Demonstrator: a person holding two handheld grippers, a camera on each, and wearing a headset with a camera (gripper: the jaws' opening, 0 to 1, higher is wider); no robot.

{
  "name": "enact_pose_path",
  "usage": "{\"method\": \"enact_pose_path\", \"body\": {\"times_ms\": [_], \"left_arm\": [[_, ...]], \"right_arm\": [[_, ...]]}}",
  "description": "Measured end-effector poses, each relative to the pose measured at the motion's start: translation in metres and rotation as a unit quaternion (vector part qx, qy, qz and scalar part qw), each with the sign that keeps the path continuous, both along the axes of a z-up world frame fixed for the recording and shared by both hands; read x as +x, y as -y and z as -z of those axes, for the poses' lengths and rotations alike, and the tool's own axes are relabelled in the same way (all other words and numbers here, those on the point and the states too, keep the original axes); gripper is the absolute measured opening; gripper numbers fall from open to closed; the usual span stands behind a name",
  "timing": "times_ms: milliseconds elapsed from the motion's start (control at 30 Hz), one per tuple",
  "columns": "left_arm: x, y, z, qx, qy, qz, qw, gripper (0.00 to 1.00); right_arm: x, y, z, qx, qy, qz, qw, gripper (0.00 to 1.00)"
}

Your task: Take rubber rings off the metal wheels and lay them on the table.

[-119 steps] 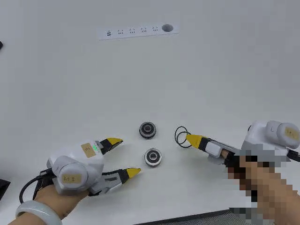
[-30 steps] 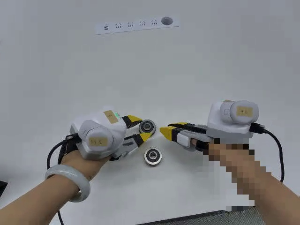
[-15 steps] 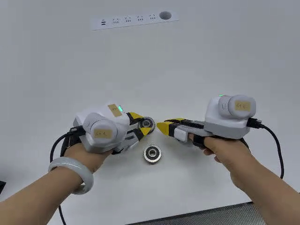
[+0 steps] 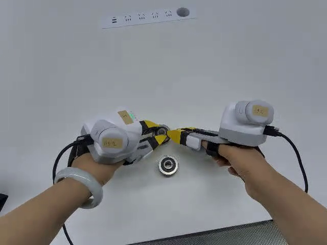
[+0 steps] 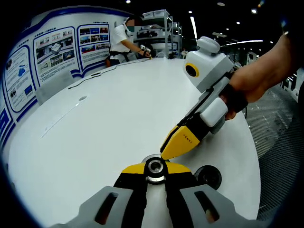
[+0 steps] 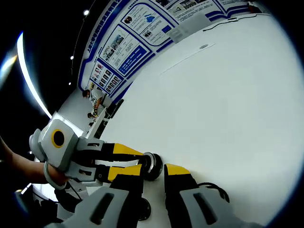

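— Between the yellow tips of the left gripper [image 5: 155, 169] sits a metal wheel [image 5: 155, 166], clamped tight, a round steel disc with a dark band round its rim.

— And the right gripper [image 5: 176, 142]?

— Its wedge-shaped yellow tip touches that same wheel from the left gripper's front right. Its own view shows a narrow gap between its jaws, with the wheel just ahead of them. I cannot tell whether they pinch anything.

— What does the head view add?

— Both grippers meet tip to tip above the table [image 4: 230, 66], their white plastic shells held in bare hands. That meeting point is crowded there; the left gripper view shows the contact plainly.

— Any other wheel?

— A second wheel [image 5: 209, 176] lies flat on the table, just right of the left gripper's jaws, untouched: a shiny hub inside a black edge.

— Anything from the right gripper view alone?

— Thin black loops [image 6: 212, 188] lie on the table just beside its right jaw.

— Farther out?

— Smooth, matte white tabletop, then a long white power strip [image 4: 148, 16] well beyond both grippers.
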State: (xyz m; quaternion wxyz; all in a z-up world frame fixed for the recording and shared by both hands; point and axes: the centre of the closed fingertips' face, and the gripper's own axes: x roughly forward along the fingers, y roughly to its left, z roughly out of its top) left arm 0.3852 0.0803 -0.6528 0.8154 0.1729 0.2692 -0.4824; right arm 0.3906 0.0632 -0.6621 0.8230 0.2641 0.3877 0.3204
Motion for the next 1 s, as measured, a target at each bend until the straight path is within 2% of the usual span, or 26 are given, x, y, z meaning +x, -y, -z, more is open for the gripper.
{"method": "enact_pose_path", "body": {"times_ms": [267,567,767,1000], "left_arm": [[0.0000,0.0003,0.0008,-0.002,0.002,0.000,1.0000,0.14],[-0.0001,0.0001,0.0007,-0.005,0.003,-0.001,1.0000,0.14],[-0.0004,0.0003,0.0004,-0.005,0.003,-0.001,1.0000,0.14],[-0.0004,0.0005,0.0002,-0.005,0.004,0.000,1.0000,0.14]], "right_arm": [[0.0017,-0.0060,0.0024,0.024,-0.017,0.007,0.9995,0.19],[0.0013,-0.0088,0.0002,0.062,-0.046,0.020,0.9968,0.20],[-0.0053,-0.0080,-0.0032,0.064,-0.052,0.012,0.9965,0.17],[-0.0036,-0.0019,-0.0044,0.056,-0.044,0.018,0.9973,0.10]]}}
